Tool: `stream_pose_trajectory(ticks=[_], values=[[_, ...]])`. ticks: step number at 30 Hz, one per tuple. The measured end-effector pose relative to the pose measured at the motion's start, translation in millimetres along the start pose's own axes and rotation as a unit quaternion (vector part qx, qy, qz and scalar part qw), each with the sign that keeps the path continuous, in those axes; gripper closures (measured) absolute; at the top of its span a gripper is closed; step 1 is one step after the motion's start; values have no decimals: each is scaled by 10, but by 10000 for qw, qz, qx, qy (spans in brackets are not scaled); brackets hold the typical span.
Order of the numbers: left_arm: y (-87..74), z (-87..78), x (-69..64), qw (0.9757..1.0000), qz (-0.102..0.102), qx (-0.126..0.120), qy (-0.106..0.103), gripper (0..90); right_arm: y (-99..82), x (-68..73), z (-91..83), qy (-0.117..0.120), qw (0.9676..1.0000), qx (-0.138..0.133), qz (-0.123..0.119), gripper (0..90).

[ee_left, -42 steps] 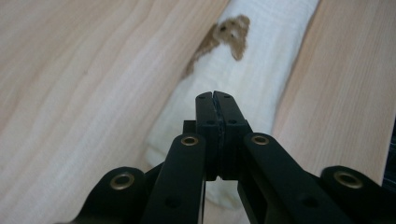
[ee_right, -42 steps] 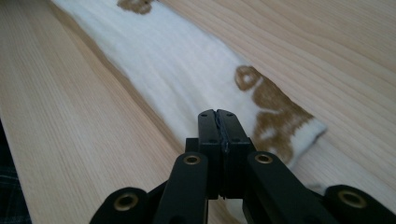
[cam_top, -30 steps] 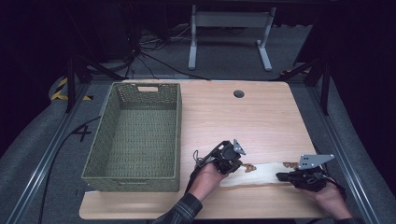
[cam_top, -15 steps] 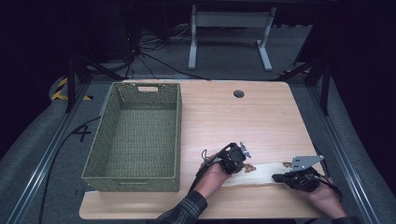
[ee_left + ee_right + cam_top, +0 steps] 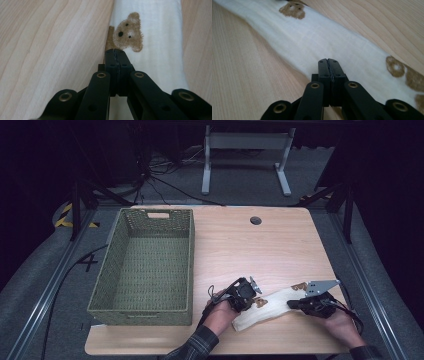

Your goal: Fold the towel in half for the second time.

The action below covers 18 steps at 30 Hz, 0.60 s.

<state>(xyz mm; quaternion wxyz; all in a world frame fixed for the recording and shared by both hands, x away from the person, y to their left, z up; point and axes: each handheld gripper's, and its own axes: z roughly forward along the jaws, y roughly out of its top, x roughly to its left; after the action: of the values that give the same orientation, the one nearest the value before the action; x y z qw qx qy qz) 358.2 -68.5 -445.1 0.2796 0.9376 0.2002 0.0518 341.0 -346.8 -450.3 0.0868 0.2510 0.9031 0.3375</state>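
Cream cloth [image 5: 267, 307] with brown bear prints, folded into a long strip, lies flat on the wooden table [image 5: 240, 245], just right of the green wicker basket [image 5: 145, 265], near the table's front edge. My left gripper [image 5: 248, 296] sits over the strip's end nearer the basket, jaws pressed together at its folded edge; can't tell if fabric is pinched. My right gripper [image 5: 296, 304] is at the end farther from the basket, jaws also fully closed, tips over the cloth.
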Motion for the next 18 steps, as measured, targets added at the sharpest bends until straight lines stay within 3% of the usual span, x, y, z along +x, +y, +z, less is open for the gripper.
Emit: stream_pose_trajectory(ticks=[11, 18], values=[[-180, -119, -122, 9999, 92, 77, -88, 898, 192, -99, 188, 47, 9998, -96, -155, 896], [-211, -136, -184, 9992, 82, 111, -387, 898, 291, -191, 282, 204, 9996, -134, -171, 896]])
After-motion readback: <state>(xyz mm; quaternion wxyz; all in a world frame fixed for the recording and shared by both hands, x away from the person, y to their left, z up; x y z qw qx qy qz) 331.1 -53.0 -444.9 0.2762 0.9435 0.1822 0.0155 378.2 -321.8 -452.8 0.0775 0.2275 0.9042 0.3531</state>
